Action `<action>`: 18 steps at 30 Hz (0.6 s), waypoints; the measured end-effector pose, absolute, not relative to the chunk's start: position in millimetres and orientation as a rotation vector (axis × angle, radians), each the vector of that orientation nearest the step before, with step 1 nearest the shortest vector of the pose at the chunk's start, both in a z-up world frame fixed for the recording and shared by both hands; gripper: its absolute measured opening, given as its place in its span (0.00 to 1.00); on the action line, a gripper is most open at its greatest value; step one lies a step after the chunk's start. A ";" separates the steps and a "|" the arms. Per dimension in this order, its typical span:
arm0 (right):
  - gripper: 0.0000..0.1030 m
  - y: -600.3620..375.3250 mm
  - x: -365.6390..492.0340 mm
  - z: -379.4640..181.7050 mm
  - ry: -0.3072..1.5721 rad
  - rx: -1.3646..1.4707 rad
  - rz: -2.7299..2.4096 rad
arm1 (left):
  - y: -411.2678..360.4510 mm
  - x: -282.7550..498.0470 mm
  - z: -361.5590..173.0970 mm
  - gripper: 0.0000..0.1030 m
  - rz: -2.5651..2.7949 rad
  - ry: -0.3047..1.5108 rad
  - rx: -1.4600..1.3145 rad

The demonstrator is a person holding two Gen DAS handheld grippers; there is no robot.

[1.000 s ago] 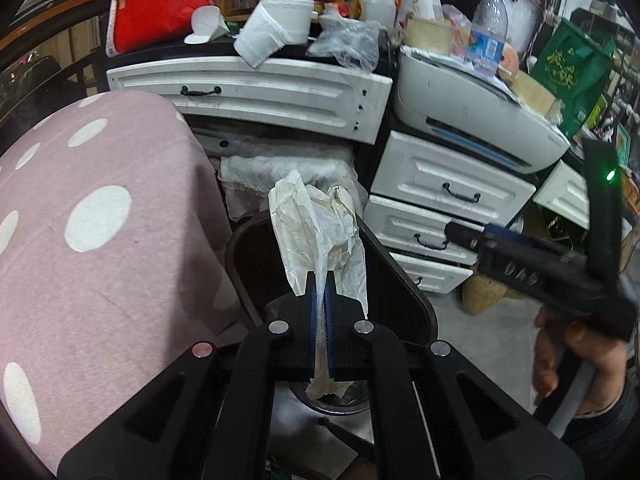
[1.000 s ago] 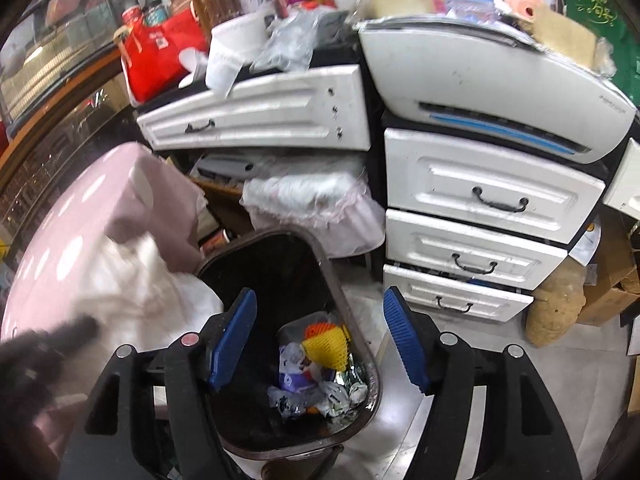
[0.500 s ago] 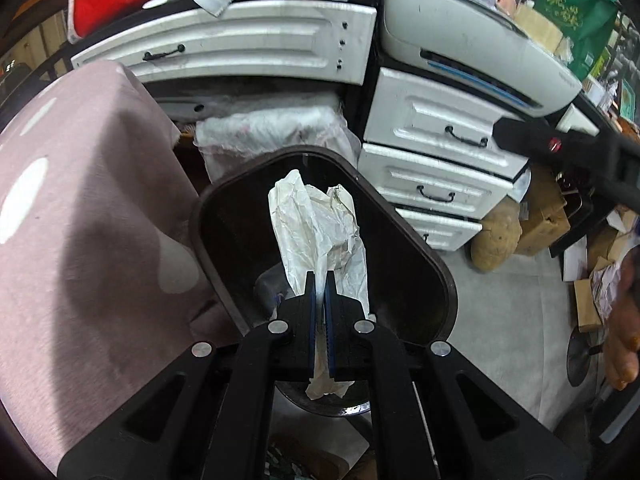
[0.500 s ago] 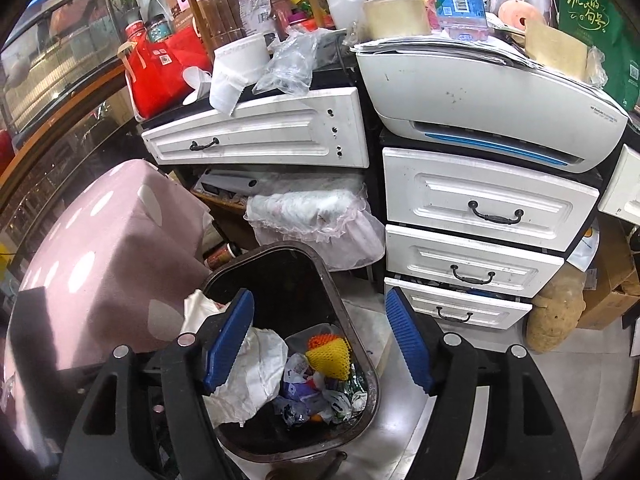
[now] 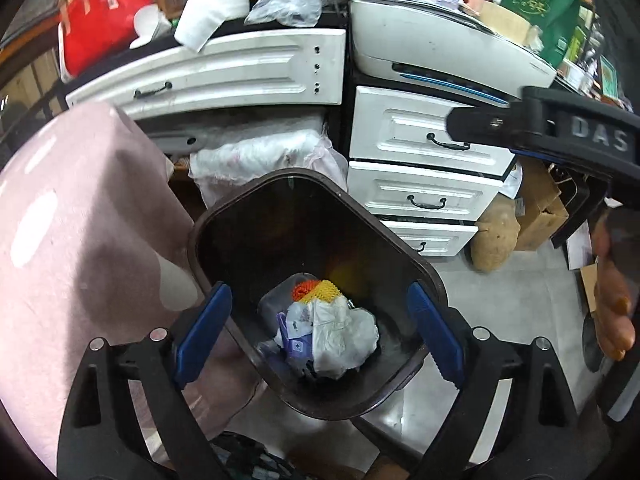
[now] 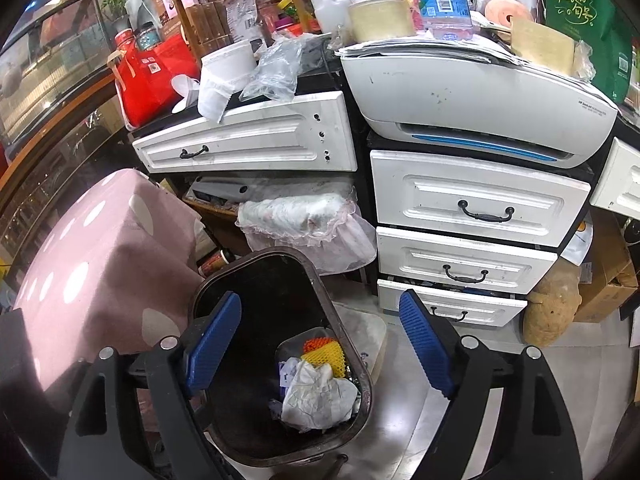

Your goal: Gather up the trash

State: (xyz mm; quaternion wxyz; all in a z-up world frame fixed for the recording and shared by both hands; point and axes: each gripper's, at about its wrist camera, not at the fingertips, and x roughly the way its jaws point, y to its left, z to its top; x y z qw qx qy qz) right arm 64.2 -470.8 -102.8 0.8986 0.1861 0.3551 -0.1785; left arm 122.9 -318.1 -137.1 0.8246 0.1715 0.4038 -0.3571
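Left wrist view: left gripper [image 5: 318, 330] poised above the dark trash bin [image 5: 216, 216], jaws just sprung wide apart, nothing between the blue pads. Crumpled white paper [image 5: 344, 338] lying loose at the bottom of the bin, on top of other litter, beside a yellow and orange foam net [image 5: 320, 290]. Right gripper [image 6: 320, 342] also spread wide and widened a little further just now, empty, hanging over the near right part of the same bin; seen from the left wrist as a dark bar [image 5: 560, 132] at the right edge, with what looks like a blurred hand [image 5: 614, 316] beneath it.

Bin standing on a pale grey floor [image 5: 520, 304]. Pink cloth with white dots [image 5: 80, 240] draped on the left, touching the bin's left rim. Behind the bin, a bundle wrapped in clear plastic [image 6: 304, 216] under a white drawer front [image 6: 248, 140]. Stack of white drawers [image 6: 472, 232] to the right, a white printer [image 6: 480, 100] on top. Far shelf crowded with a red bag [image 6: 156, 76], bottles, a paper cup [image 6: 224, 76] and a green bag [image 6: 584, 20]. Cardboard boxes [image 5: 540, 208] and a brown sack [image 6: 552, 308] at far right.
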 end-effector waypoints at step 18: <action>0.85 -442.9 49.3 -69.3 0.626 0.354 -0.404 | -259.6 75.4 -56.8 0.94 -0.782 0.653 0.218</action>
